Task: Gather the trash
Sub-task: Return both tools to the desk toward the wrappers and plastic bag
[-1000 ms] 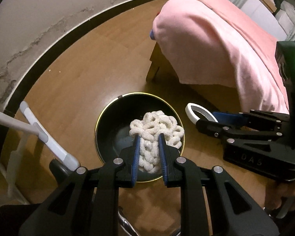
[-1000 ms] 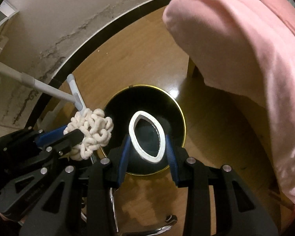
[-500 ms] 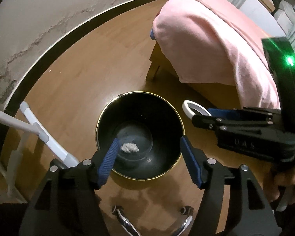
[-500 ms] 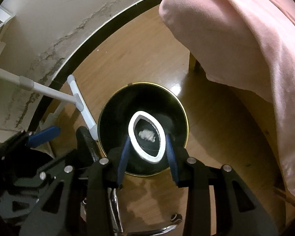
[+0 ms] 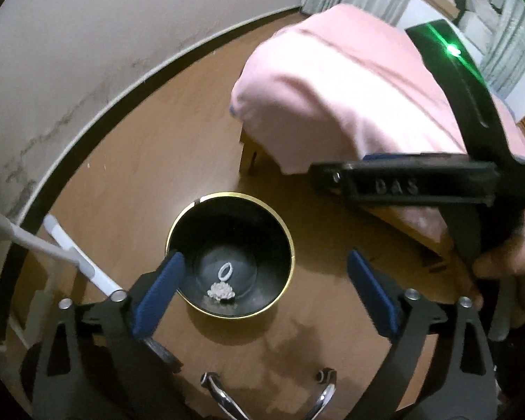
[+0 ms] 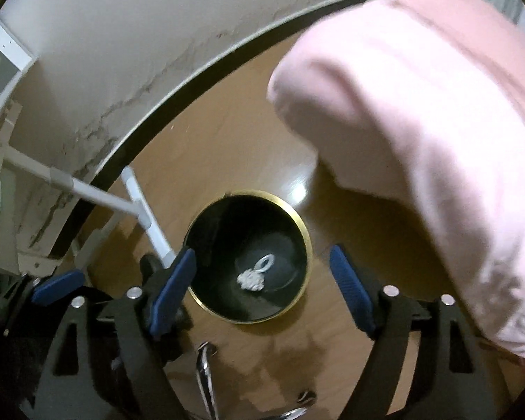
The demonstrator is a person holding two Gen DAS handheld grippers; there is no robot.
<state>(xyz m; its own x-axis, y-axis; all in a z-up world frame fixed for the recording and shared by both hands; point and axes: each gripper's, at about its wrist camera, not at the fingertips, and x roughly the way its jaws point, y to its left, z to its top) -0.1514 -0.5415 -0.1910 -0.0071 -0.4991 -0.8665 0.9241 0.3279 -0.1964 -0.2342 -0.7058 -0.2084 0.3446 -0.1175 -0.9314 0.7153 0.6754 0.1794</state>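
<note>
A black bin with a gold rim (image 5: 287, 245) (image 6: 306, 231) stands on the wooden floor. At its bottom lie a white knotted cord wad (image 5: 221, 291) (image 6: 250, 280) and a white ring (image 5: 225, 271) (image 6: 265, 263). My left gripper (image 5: 266, 294) is open and empty, above the bin's near side. My right gripper (image 6: 262, 287) is open and empty, also above the bin. In the left wrist view the right gripper's body (image 5: 413, 183) crosses the right side, higher up.
A bed with a pink blanket (image 5: 350, 87) (image 6: 420, 122) stands to the right of the bin. A white mop handle (image 5: 70, 255) (image 6: 87, 192) leans at the left by the stained wall. Chrome chair legs (image 5: 224, 399) show below.
The left gripper opened and dropped the cord wad into the bin. Then the right gripper opened and the white ring fell in beside it. Both grippers rose away from the bin.
</note>
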